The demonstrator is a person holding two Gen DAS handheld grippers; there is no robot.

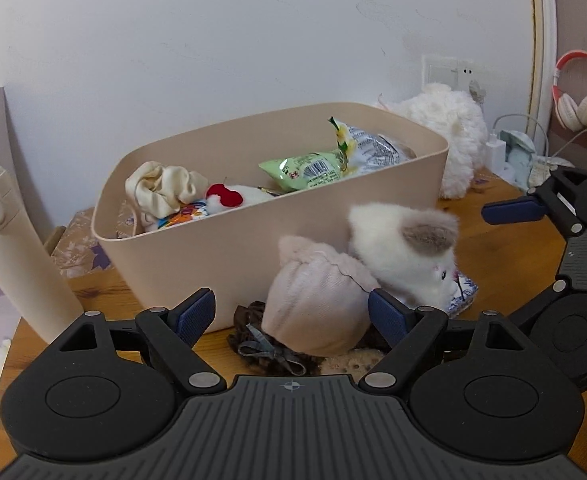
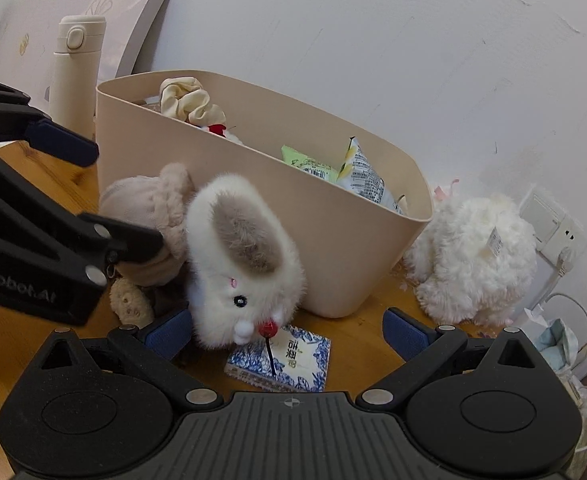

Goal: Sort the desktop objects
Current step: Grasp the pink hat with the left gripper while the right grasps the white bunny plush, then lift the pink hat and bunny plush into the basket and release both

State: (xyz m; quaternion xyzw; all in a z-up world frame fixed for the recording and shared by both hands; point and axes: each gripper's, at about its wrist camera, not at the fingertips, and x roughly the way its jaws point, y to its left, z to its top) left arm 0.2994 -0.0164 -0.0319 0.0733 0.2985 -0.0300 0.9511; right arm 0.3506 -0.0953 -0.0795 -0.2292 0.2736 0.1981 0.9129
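Two grippers hover over a wooden table (image 2: 357, 344) set against a white wall (image 1: 253, 32). One beige bin (image 1: 277, 236) stands on it, holding one cream scrunchie (image 1: 161, 188) and two snack packets (image 1: 333, 160). Just at its 5 o'clock side lie one pink knitted hat (image 1: 317, 304), one white fluffy toy (image 2: 245, 264) and one blue-patterned tissue pack (image 2: 293, 356). One cream flask (image 2: 78, 68) stands at 9 o'clock. Left gripper (image 1: 289, 316) fingers are spread wide around the hat, not pressing; right gripper (image 2: 289, 332) fingers are spread, empty.
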